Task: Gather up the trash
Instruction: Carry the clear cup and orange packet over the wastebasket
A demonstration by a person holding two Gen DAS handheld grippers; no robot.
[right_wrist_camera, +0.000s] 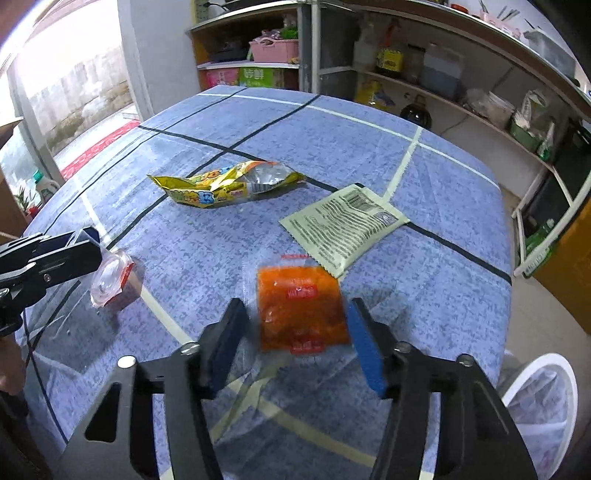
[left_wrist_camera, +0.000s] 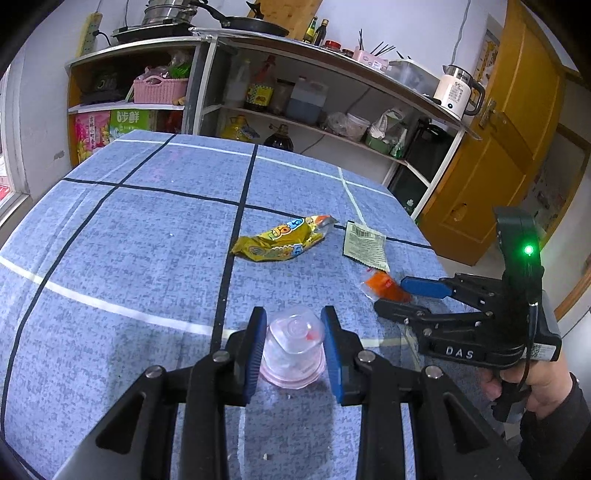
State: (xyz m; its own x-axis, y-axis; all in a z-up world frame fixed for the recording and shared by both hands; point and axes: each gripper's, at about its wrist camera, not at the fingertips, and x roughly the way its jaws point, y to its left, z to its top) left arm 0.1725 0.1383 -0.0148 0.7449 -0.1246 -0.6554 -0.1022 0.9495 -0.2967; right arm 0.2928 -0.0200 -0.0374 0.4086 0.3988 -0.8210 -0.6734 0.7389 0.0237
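Orange sachet (right_wrist_camera: 303,310) flat on worktop (left_wrist_camera: 129,240), near right | right gripper (right_wrist_camera: 295,343) wide, straddling it, no contact | left gripper (left_wrist_camera: 293,347) holding clear cup (left_wrist_camera: 293,345) | risk: pads skid over thin film, or squeeze crushes cup

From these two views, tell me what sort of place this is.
Most likely a home kitchen or dining corner. A frying pan and kettle sit on the counter, oil bottles fill the shelves, and a cloth-covered table holds snack wrappers.
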